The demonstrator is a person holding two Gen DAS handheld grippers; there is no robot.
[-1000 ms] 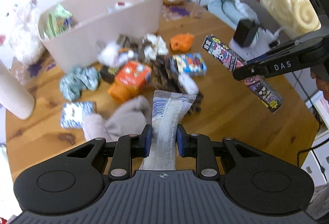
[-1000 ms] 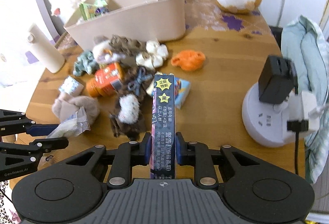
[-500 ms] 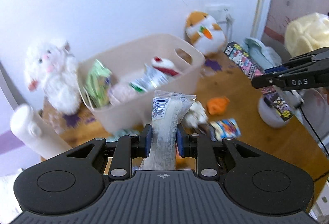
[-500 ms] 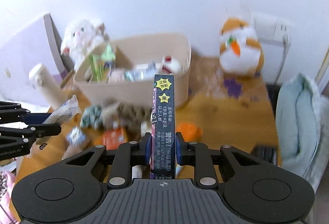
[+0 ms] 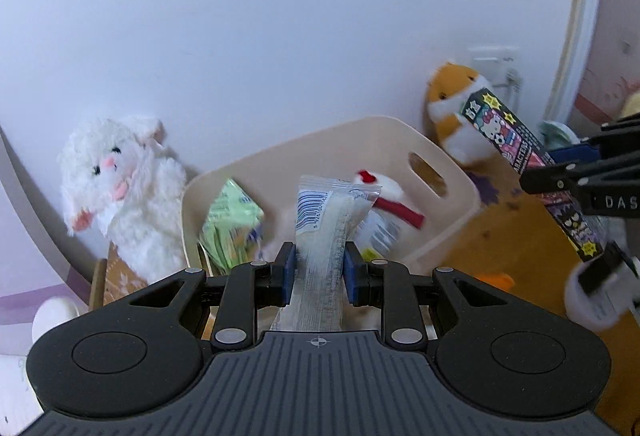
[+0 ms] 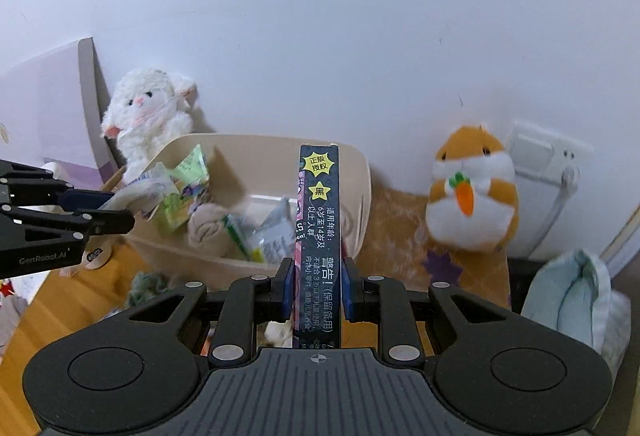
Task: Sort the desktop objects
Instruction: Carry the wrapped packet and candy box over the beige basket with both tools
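Left claw (image 5: pixel 319 272) clamps clear barcoded packet (image 5: pixel 326 236); right claw (image 6: pixel 317 288) clamps long black cartoon-printed box (image 6: pixel 320 232).

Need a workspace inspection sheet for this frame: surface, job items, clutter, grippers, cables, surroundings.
Surface: wooden table, only partly in view.
Job's things: beige bin part-filled with packets and soft items; clear snack packet; dark printed box.
Clutter: green fabric lump and an orange item on the table.
Grippers: left gripper shut on the packet; right gripper shut on the box.
Cables: white cord from wall socket.
Surroundings: white wall, white plush, hamster plush, pale blue cloth.
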